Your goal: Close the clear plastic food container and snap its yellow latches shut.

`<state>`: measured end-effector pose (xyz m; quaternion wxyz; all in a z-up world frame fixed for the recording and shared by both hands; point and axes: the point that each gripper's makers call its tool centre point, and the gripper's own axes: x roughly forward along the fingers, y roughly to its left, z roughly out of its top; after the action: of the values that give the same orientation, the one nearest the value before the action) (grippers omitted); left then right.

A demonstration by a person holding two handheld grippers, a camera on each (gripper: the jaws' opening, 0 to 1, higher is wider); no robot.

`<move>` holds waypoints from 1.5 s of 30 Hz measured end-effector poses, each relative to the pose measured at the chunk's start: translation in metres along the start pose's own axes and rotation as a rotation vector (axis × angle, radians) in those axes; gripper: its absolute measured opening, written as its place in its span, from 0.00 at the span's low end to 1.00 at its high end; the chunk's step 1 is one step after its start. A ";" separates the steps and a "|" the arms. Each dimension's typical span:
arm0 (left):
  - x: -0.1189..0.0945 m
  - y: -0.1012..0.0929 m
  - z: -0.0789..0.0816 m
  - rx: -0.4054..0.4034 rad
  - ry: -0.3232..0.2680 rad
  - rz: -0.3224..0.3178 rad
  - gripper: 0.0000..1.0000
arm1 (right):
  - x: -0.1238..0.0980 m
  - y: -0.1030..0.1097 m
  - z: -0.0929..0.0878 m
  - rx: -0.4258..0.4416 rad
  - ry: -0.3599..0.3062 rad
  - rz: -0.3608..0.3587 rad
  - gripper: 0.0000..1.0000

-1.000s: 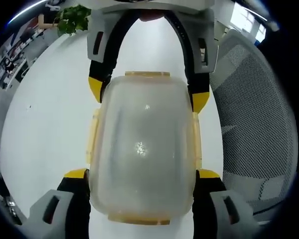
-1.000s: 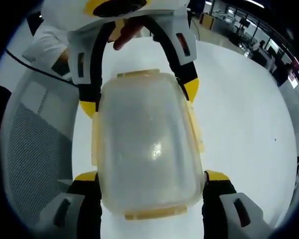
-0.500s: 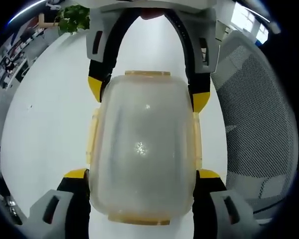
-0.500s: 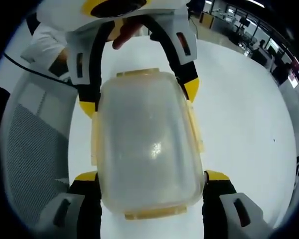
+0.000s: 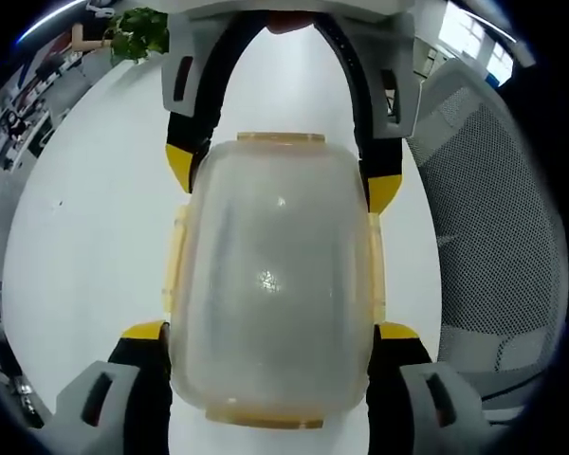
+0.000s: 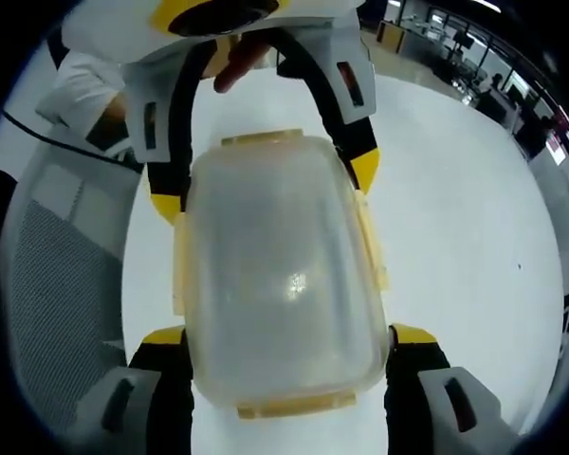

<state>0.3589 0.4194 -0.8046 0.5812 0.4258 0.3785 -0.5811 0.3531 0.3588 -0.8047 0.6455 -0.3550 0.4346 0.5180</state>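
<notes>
The main risk, as I judge it, is the slick container squirting out sideways or twisting if one side squeezes harder than the other, leaving a latch half caught. The cloudy clear plastic food container with pale yellow latches (image 5: 270, 280) sits on the white counter (image 5: 85, 246), lid on, latches lying flat against its sides. The left hand-held gripper (image 5: 270, 332) and right hand-held gripper (image 6: 286, 334) each straddle it from opposite ends, jaws pressed against its flanks.

White worktop (image 5: 85, 246), plain and glossy. Clear container (image 5: 270, 284) with yellow latches lies on it, well in from the edges. Mesh chair (image 5: 498, 237) stands just beside one worktop edge; plant (image 5: 137, 33) near the far edge.
</notes>
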 end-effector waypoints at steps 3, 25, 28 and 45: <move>0.000 0.002 0.000 -0.003 -0.003 0.001 0.86 | 0.000 -0.003 0.000 -0.003 0.002 0.001 0.84; 0.001 0.022 -0.001 -0.004 0.000 -0.005 0.86 | 0.002 -0.021 0.004 -0.002 0.000 -0.004 0.84; 0.002 0.025 -0.001 -0.004 0.000 -0.006 0.86 | 0.003 -0.025 0.005 -0.002 0.004 -0.004 0.84; 0.004 0.043 -0.001 -0.016 -0.007 -0.004 0.87 | 0.004 -0.043 0.007 -0.014 0.015 0.000 0.84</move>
<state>0.4024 0.4171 -0.8058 0.5848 0.4182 0.3818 -0.5808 0.3969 0.3572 -0.8058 0.6396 -0.3638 0.4358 0.5183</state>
